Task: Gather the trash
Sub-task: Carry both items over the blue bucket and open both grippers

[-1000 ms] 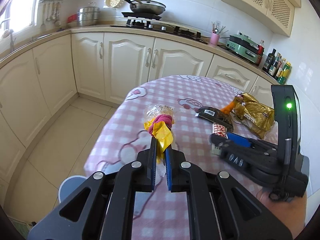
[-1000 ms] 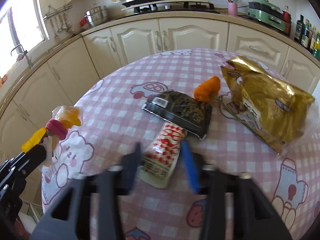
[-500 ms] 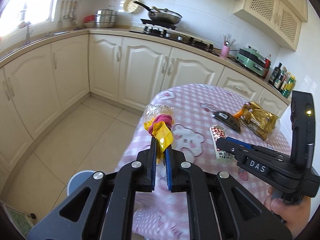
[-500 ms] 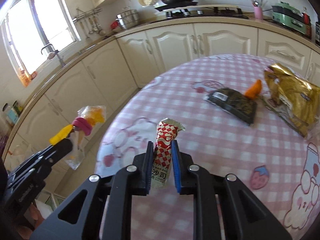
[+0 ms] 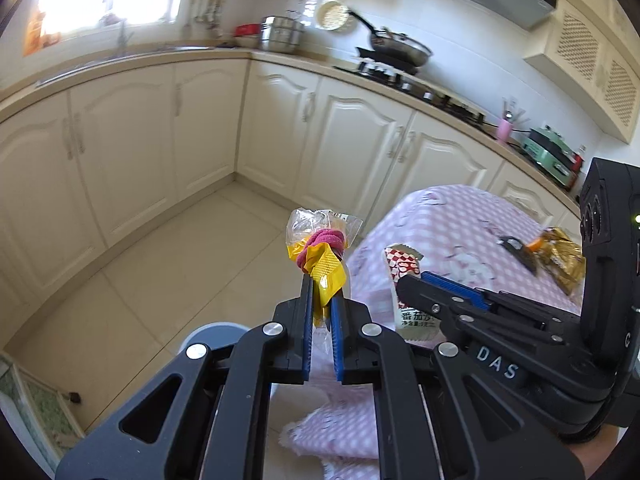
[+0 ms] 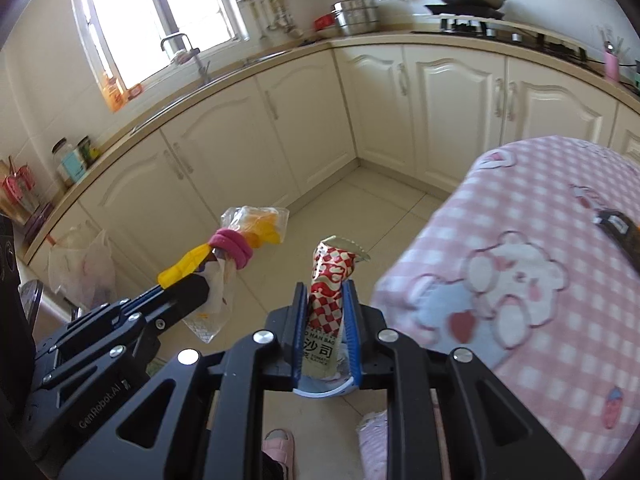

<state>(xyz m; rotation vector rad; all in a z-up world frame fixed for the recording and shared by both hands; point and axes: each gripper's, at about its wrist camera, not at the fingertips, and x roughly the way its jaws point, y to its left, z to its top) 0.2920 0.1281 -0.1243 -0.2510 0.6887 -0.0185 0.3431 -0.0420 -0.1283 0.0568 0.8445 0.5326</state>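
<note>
My left gripper point(image 5: 321, 292) is shut on a clear plastic bag bundle point(image 5: 322, 248) with yellow wrapper and a pink hair tie, held over the floor left of the table. The bundle also shows in the right wrist view point(image 6: 236, 242). My right gripper point(image 6: 324, 300) is shut on a red-and-white checked sauce packet point(image 6: 328, 280), upright, beside the table edge. The packet also shows in the left wrist view point(image 5: 404, 276). A grey bin rim point(image 5: 212, 334) sits on the floor below the left gripper. A gold bag point(image 5: 560, 258) and a dark wrapper point(image 5: 516, 246) lie on the pink checked table point(image 5: 460, 220).
Cream kitchen cabinets point(image 5: 160, 140) wrap the room behind the tiled floor point(image 5: 180, 248). A plastic bag point(image 6: 80, 268) hangs at the counter's left end. A pink slipper point(image 6: 278, 444) shows below the right gripper. The tablecloth point(image 6: 540, 280) hangs at the right.
Both grippers have swung left, off the table and over the floor, each carrying its piece of trash. The table now lies to the right in both views.
</note>
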